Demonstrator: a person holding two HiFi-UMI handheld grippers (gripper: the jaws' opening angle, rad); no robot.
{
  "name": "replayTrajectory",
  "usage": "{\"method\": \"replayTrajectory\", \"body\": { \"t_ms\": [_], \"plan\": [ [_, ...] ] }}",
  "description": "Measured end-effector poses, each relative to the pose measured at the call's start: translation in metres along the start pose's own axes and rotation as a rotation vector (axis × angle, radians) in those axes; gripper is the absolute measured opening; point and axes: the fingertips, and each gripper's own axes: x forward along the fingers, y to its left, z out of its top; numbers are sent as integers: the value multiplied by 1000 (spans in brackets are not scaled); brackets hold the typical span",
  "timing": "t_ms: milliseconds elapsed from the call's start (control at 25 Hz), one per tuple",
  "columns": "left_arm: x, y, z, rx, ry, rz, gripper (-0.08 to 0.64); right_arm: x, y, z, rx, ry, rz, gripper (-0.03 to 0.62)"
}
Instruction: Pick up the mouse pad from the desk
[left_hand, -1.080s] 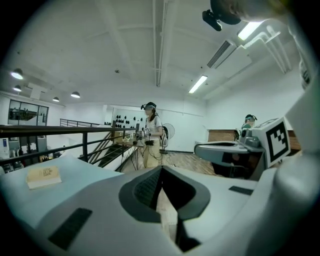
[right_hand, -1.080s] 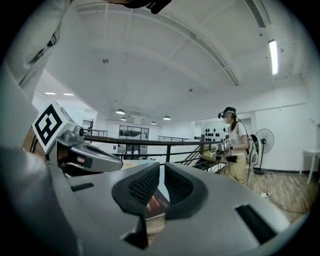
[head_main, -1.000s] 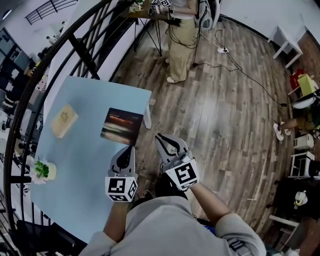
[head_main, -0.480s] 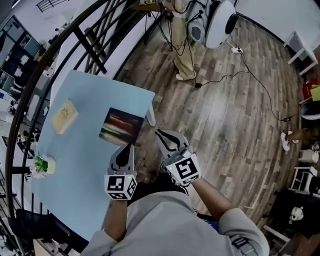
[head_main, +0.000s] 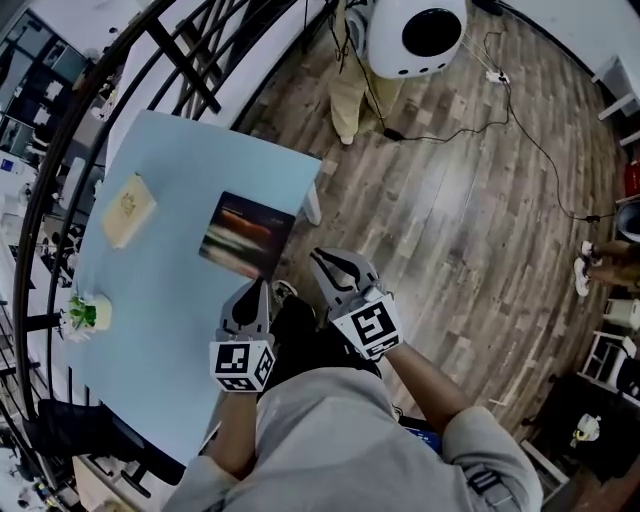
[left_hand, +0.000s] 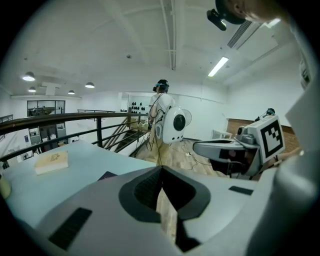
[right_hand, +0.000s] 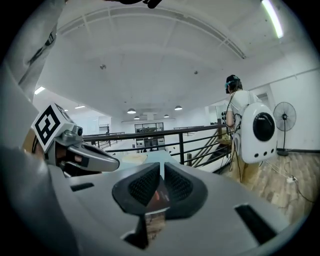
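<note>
A cream book (head_main: 128, 210) lies at the left of the head view. Below it, near the left edge, stands a small potted plant (head_main: 85, 313). A black railing (head_main: 200, 75) curves across the upper left. At the top, a person (head_main: 352, 95) in beige trousers stands on the wooden floor (head_main: 470, 220) and wears a white domed backpack (head_main: 417, 35). At the right of the right gripper view stands a fan (right_hand: 284, 117).

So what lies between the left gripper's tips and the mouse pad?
In the head view, only a short strip of bare desk separates the left gripper from the mouse pad. Nothing lies on that strip.
</note>
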Motion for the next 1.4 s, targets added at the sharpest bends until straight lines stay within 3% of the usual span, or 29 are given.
{"method": "replayTrajectory", "body": {
  "t_ms": [280,560,760,1000,1400],
  "plan": [
    [23,12,-19,13,70,-15,12,18,-6,-35,66,64,7,32],
    [46,28,-45,4,158,-32,12,45,-3,-82,211,119,16,34],
    [65,36,-75,11,241,-40,12,59,-1,-121,229,176,18,34],
    [69,58,-107,12,341,-27,12,74,8,-172,402,252,13,37],
    [74,73,-133,73,420,-25,12,101,18,-214,521,313,31,57]
  ]
}}
